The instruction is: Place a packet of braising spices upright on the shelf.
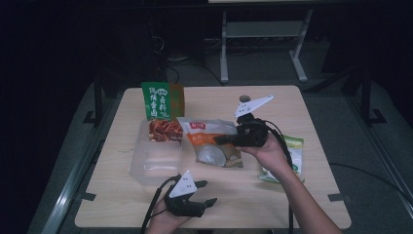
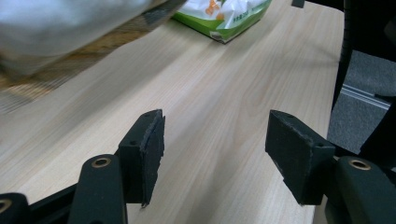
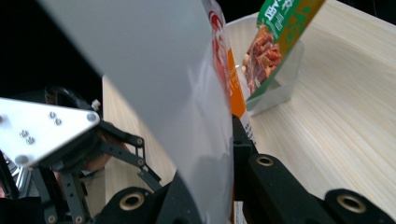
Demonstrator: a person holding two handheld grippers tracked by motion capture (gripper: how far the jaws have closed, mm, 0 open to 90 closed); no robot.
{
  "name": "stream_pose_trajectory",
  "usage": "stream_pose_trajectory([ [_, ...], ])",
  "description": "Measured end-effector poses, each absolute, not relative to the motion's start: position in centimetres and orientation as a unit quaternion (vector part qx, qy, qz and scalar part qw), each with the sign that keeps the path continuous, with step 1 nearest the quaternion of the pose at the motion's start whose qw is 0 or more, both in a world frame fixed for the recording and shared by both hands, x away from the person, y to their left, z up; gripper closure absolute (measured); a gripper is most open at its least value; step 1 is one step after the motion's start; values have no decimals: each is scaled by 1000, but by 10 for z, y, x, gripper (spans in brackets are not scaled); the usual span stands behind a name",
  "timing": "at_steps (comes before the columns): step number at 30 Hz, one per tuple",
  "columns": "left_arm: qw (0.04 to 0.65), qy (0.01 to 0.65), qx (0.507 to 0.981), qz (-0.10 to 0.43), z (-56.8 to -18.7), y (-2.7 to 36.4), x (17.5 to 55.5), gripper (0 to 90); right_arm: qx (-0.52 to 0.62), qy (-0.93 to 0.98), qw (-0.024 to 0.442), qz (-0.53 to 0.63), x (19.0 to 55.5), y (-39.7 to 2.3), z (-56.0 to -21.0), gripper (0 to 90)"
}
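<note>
An orange-and-white snack pouch [image 1: 212, 142] is held off the wooden table [image 1: 311, 112] just beside the clear plastic bin [image 1: 155, 161], on the bin's right in the high view. It is pinched at its edge by the right gripper [image 1: 225, 140], whose jaws are pressed together on the film, as the right gripper view [image 3: 205, 140] shows. The pouch is judged light, soft and crinkly, with a slick film that could slip; a flat sealed edge is probably the surest place to be gripped.

The left gripper [image 1: 207, 194] is held low in front of the bin, jaws spread wide with nothing between them.

A green seasoning packet [image 1: 159, 109] is propped upright in the bin's far end. A green-and-white bag [image 1: 292, 156] lies flat well to the bin's right.
</note>
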State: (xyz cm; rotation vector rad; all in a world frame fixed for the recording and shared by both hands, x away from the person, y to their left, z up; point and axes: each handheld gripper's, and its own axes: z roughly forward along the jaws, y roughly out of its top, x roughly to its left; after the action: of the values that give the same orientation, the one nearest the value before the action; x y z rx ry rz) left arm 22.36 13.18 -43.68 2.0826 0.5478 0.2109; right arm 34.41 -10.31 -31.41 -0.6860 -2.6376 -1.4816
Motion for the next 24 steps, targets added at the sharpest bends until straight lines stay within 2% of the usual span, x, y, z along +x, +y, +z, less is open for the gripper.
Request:
stream_pose_trajectory([
  [11, 459, 207, 859, 88, -440, 131, 221, 345, -200, -853, 14, -482, 348, -79, -299, 900],
  [24, 458, 191, 864, 85, -442, 131, 220, 330, -174, -857, 27, -485, 352, -40, -287, 900],
])
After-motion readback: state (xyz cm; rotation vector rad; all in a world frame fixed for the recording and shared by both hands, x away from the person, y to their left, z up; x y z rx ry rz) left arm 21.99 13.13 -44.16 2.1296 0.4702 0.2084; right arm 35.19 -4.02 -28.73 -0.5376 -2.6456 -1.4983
